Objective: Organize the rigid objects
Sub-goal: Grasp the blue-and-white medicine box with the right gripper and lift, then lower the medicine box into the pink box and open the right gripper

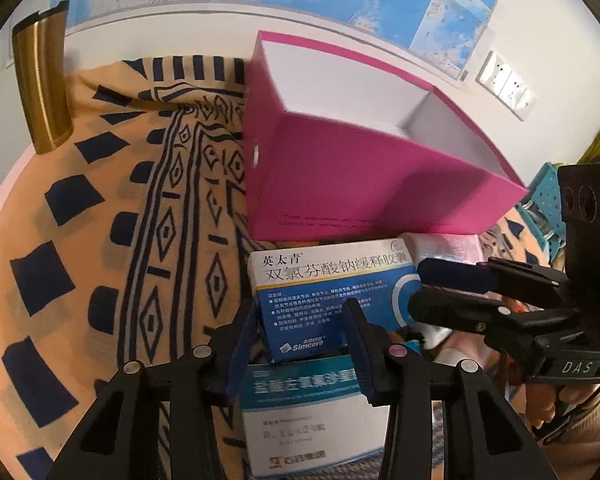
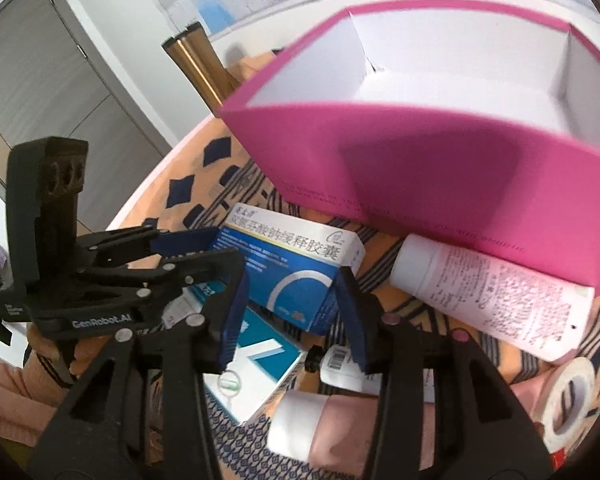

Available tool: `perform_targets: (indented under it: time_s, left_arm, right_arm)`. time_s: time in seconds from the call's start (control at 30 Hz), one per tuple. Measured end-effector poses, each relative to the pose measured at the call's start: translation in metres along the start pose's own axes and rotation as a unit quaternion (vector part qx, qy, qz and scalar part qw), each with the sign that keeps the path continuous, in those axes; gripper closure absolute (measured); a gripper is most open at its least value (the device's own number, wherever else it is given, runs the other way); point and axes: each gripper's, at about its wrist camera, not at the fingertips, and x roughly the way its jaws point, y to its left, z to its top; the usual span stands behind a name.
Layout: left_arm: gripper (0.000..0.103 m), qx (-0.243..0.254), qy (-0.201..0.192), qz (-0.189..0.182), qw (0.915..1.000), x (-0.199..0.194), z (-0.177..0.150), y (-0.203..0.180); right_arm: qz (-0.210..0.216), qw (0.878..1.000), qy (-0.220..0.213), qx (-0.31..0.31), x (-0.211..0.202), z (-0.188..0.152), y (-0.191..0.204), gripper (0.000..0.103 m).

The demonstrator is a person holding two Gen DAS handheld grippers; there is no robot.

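Note:
A blue and white medicine box (image 1: 332,296) (image 2: 292,268) lies on the patterned cloth in front of an open pink box (image 1: 364,168) (image 2: 452,152) with a white empty inside. My left gripper (image 1: 300,336) is open, its fingers on either side of the medicine box's near end. My right gripper (image 2: 290,316) is open too, its fingers flanking the same box from the other side; it shows in the left wrist view (image 1: 428,288). A teal and white medicine box (image 1: 308,412) (image 2: 256,364) lies under the blue one.
A white bottle with a pink label (image 2: 492,296) lies against the pink box. A pink tube with a white cap (image 2: 332,424) and a roll of tape (image 2: 568,400) lie nearer. A brass tube (image 1: 44,84) stands at the table's far edge. A wall map hangs behind.

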Motion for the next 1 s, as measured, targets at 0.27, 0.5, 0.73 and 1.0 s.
perform_targets:
  time_s: [0.27,0.5,0.73,1.0]
  left_arm:
    - [0.06,0.012,-0.02,-0.008,0.9997,-0.016,0.006,-0.016]
    - [0.059,0.036,-0.052,-0.018,0.9978,-0.042,0.016,-0.036]
    - [0.056,0.063,-0.086,-0.016,0.9942,-0.06,0.042,-0.051]
    - [0.056,0.075,-0.105,-0.004,0.9917,-0.056,0.082,-0.057]
  right_arm:
    - [-0.003,1.0,-0.023,0.001,-0.024,0.002,-0.001,0.055]
    - [-0.002,0.999,-0.047,0.002,-0.047,0.005,0.001,0.055]
    - [-0.011,0.996,-0.09,-0.019,-0.079,0.025,0.008,0.055]
    - [-0.01,0.991,-0.127,-0.03,-0.097,0.057,0.002,0.055]
